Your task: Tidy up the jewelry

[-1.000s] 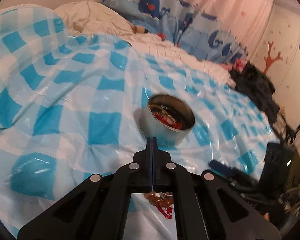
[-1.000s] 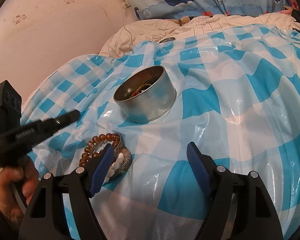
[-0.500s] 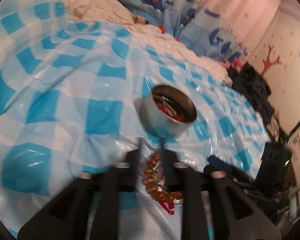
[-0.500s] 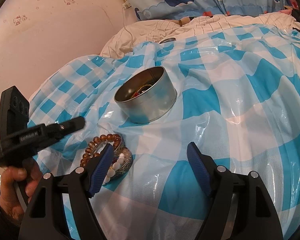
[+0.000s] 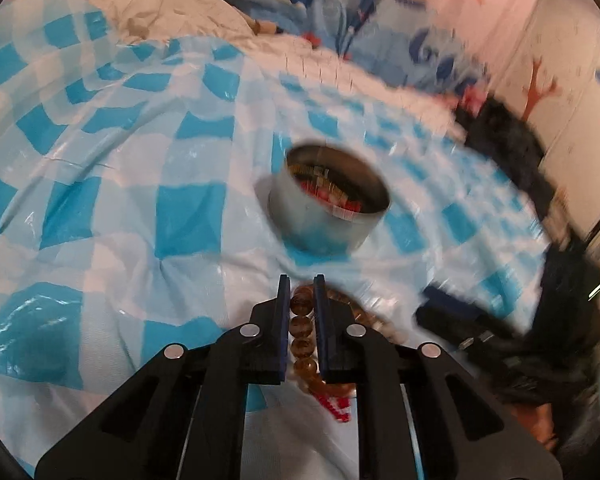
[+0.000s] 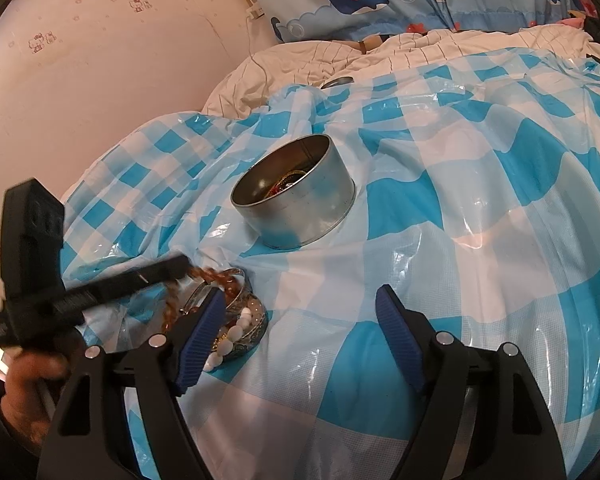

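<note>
Left wrist view, blurred: the left gripper (image 5: 301, 300) has its jaws closing, narrow, on the brown bead bracelet (image 5: 302, 326), whose beads sit between the blue pads; red beads (image 5: 334, 407) lie beneath, seen only here. Right wrist view, sharp: a hand (image 6: 28, 384) at far left holds that gripper low and angled downward over the jewelry pile (image 6: 236, 320) of white beads and a bangle; the round tin (image 6: 300, 208) stands on the blue checked sheet (image 6: 480, 208), holding tangled red and gold pieces; the right gripper (image 6: 300, 320) is spread wide, holding nothing, beside the pile.
</note>
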Demonstrator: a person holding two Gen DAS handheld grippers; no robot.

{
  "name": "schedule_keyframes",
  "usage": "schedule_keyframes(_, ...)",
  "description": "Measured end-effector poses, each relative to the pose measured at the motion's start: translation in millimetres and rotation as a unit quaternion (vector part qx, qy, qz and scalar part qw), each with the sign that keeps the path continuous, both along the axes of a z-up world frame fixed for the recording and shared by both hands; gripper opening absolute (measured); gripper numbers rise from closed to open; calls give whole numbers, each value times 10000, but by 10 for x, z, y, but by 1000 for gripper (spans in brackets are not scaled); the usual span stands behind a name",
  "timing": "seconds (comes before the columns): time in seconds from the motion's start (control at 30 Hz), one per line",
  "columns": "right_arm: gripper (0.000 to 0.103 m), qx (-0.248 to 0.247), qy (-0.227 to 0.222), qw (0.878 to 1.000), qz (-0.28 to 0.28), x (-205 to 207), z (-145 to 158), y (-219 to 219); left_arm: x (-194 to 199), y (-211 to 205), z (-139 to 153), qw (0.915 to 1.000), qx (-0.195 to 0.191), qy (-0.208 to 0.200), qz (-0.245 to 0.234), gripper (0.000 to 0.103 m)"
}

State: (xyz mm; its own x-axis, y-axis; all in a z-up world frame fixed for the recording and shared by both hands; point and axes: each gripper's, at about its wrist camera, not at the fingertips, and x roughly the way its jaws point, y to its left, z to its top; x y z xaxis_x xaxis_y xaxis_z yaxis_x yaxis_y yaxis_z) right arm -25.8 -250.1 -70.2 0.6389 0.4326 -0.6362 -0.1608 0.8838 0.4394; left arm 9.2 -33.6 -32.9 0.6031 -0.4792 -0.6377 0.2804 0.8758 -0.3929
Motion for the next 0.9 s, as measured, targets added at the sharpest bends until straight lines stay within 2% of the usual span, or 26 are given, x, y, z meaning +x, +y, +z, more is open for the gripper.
schedule_keyframes(0.07,74,-1,0,10000,0,4,1,12,-1,180,82,9991,-381,-66,166,10)
schedule_keyframes(0.17,74,-6,0,10000,1,-1,-4,-4,31,435,90,9963,-663,-27,541,10)
schedule_keyframes(0.3,75,-59,-12,10000,-9,9,17,19,99,551,-73,9942,-643,232,825,10)
schedule_keyframes(0.4,80,-375,-115,9992,-22,-10,98,122,116,527,-118,9947,-463,301,866,10)
schedule_keyframes(0.47,83,-787,-359,9957,317,-52,204,324,133,529,-142,9945,-424,352,888,10)
schedule_keyframes(0.53,91,-1129,-630,9882,821,-96,293,597,166,532,-183,9938,-408,437,932,10)
schedule_keyframes(0.6,91,-1431,-700,9801,1185,-85,310,818,187,550,-226,9932,-403,514,962,10)
schedule_keyframes(0.7,91,-1666,-600,9733,1458,27,268,1018,200,580,-277,9920,-422,615,1021,10)
schedule_keyframes(0.83,90,-1450,-252,9788,1424,299,212,1028,213,601,-295,9911,-460,654,1061,10)
schedule_keyframes(0.87,88,-1433,-206,9789,1445,330,195,1020,218,597,-299,9911,-459,658,1059,10)
schedule_keyframes(0.9,81,-1434,-140,9785,1478,361,175,1025,221,591,-301,9911,-459,661,1057,10)
